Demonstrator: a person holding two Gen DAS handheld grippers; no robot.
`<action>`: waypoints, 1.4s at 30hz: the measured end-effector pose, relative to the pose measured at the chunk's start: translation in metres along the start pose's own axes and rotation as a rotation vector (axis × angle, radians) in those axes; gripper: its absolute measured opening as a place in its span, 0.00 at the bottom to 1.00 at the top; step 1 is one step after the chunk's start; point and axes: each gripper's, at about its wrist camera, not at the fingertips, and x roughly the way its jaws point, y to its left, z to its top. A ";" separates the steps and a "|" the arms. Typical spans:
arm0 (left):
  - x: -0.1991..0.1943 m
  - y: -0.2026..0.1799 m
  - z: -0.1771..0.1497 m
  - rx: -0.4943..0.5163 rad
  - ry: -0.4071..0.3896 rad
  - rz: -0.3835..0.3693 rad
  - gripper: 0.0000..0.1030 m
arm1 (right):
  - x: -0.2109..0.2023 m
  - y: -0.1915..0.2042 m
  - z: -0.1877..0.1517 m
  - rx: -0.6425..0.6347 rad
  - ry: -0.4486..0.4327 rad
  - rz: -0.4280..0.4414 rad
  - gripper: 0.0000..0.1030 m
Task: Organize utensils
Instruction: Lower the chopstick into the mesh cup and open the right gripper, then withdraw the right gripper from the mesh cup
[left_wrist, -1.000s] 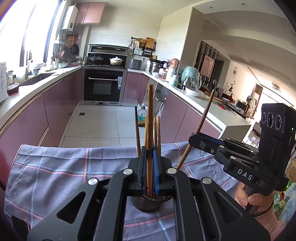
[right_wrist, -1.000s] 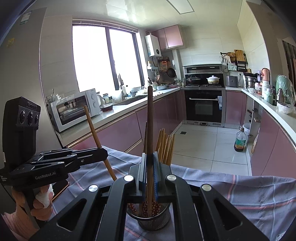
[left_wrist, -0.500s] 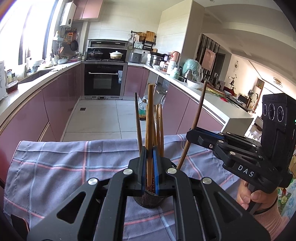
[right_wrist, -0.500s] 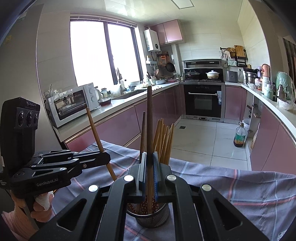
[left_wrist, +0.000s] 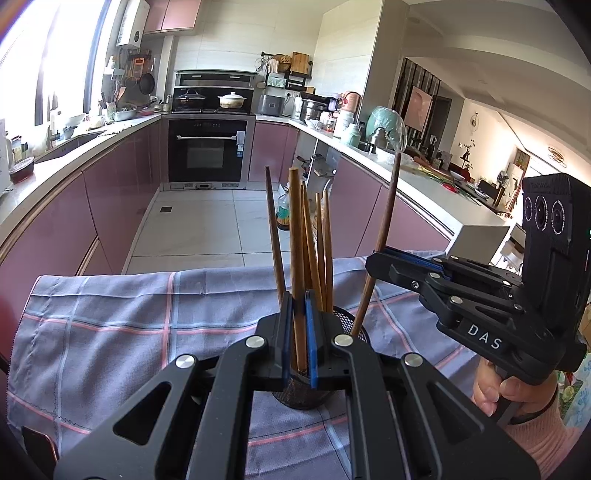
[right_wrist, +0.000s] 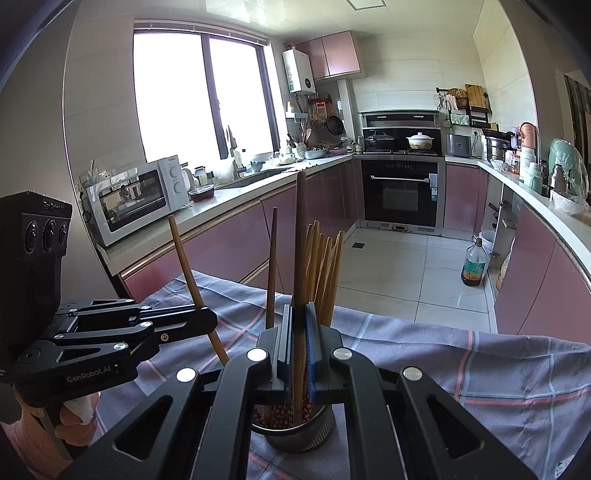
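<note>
A round mesh utensil holder (left_wrist: 306, 395) stands on a checked cloth (left_wrist: 129, 325) and holds several wooden chopsticks (left_wrist: 321, 243). My left gripper (left_wrist: 298, 332) is shut on one light wooden chopstick (left_wrist: 295, 236), upright, its lower end inside the holder. My right gripper (right_wrist: 298, 336) is shut on a darker chopstick (right_wrist: 300, 229), also upright with its lower end in the holder (right_wrist: 295, 432). Each gripper shows in the other's view: the right gripper (left_wrist: 373, 264) holds its stick (left_wrist: 388, 206) aslant; the left gripper (right_wrist: 210, 323) holds its stick (right_wrist: 184, 258).
The cloth (right_wrist: 480, 369) covers the work surface, whose far edge drops to a tiled kitchen floor (left_wrist: 207, 229). Pink cabinets and counters run both sides, with an oven (left_wrist: 207, 151) at the back, a microwave (right_wrist: 133, 199) and an oil bottle (right_wrist: 472, 264) on the floor.
Both grippers have lowered their chopsticks further into the holder. The right gripper's stick now stands more upright than a second ago.
</note>
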 end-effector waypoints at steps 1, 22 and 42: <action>0.001 -0.001 0.001 -0.001 0.001 0.002 0.07 | 0.001 0.000 0.000 0.000 0.000 0.001 0.05; 0.031 0.001 0.008 0.011 0.030 0.045 0.20 | 0.014 -0.007 0.000 0.040 0.017 0.002 0.07; -0.014 0.010 -0.045 0.010 -0.101 0.197 0.86 | -0.007 0.007 -0.037 0.052 -0.023 -0.026 0.65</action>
